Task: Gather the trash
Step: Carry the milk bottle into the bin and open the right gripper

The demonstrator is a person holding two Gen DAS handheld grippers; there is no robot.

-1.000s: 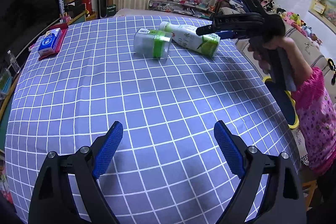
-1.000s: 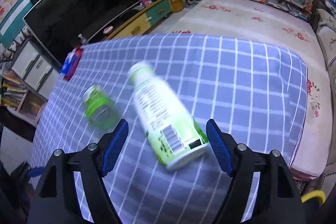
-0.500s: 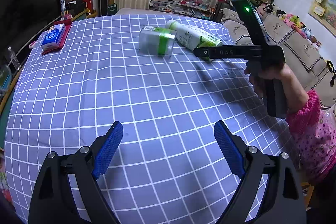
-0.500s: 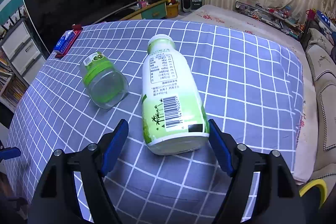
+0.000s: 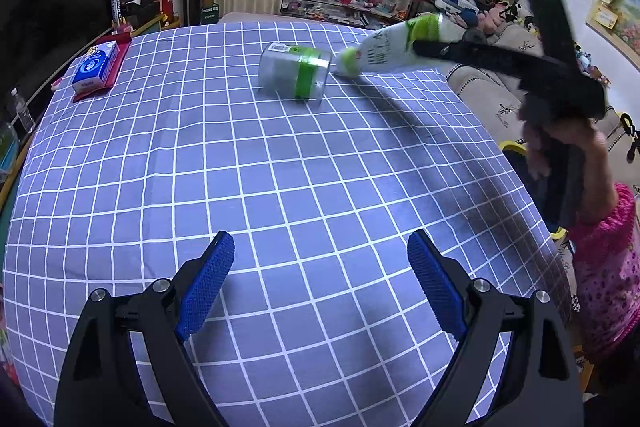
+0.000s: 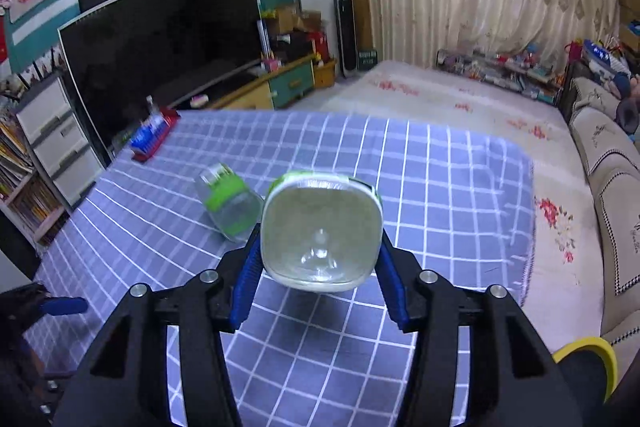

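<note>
Since a second earlier, my right gripper [image 6: 320,259] had closed its jaws onto the white-and-green bottle [image 6: 320,231] and tipped it up off the checked tablecloth [image 5: 280,167]; that bottle had lain flat beside the clear jar then. Both blue pads [image 6: 244,279] pressed against the bottle's base end, which filled the middle of the right wrist view, its bottom turned toward the camera. Seen from the left wrist, the bottle [image 5: 396,43] hung at about one o'clock, neck slanting down toward the cloth, gripped at its base by the black tongs that a hand [image 5: 560,143] in a pink sleeve [image 5: 604,259] held. The clear jar [image 5: 294,75] with the green band lay on its side at twelve o'clock, just left of the bottle's cap; I could not tell whether they touched. My left gripper [image 5: 320,283] hung low over the cloth at six o'clock with its jaws wide apart, nothing between them. At ten o'clock a blue-and-white packet [image 5: 94,69] sat on a red tray [image 5: 118,57] near the table's edge.
</note>
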